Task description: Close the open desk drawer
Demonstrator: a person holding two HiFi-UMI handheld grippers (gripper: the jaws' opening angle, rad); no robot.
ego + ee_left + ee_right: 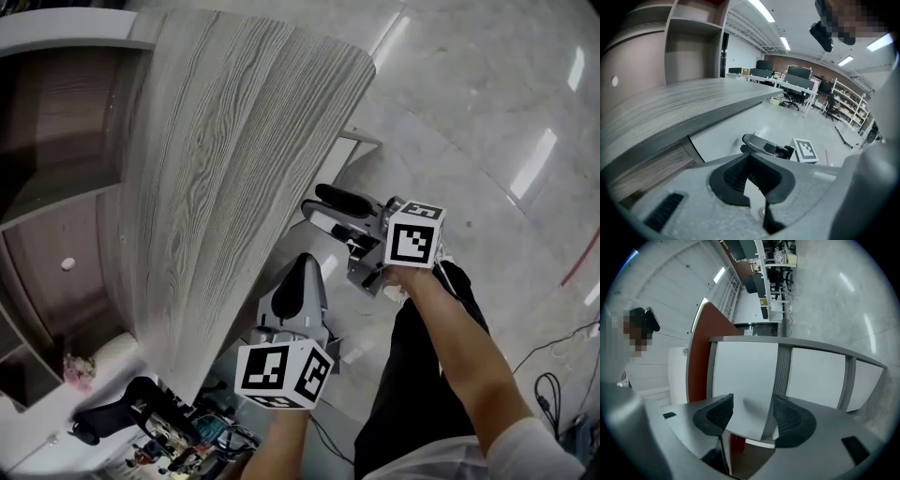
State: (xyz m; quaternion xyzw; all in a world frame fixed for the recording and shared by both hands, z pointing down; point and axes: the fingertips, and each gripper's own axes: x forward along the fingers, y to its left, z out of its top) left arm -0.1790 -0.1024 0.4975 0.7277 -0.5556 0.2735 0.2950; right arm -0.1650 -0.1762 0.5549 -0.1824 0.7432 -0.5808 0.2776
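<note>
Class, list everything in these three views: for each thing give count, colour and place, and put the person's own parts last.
desk top: one, grey wood grain, left half of the head view.
shelving: one unit, brown, far left beside the desk.
floor: one, glossy pale grey, right of the desk.
white panels: three, white in grey frames, ahead of the right tongs.
office chairs: several, black, far end of the room.
clutter: mixed colours, bottom left, too blurred to name.
left tongs: one, grey with black pads, shut, empty, lower centre.
right tongs: one, grey with black pads, open, empty, right of the desk edge.
trousers: one pair, black, bottom right.
</note>
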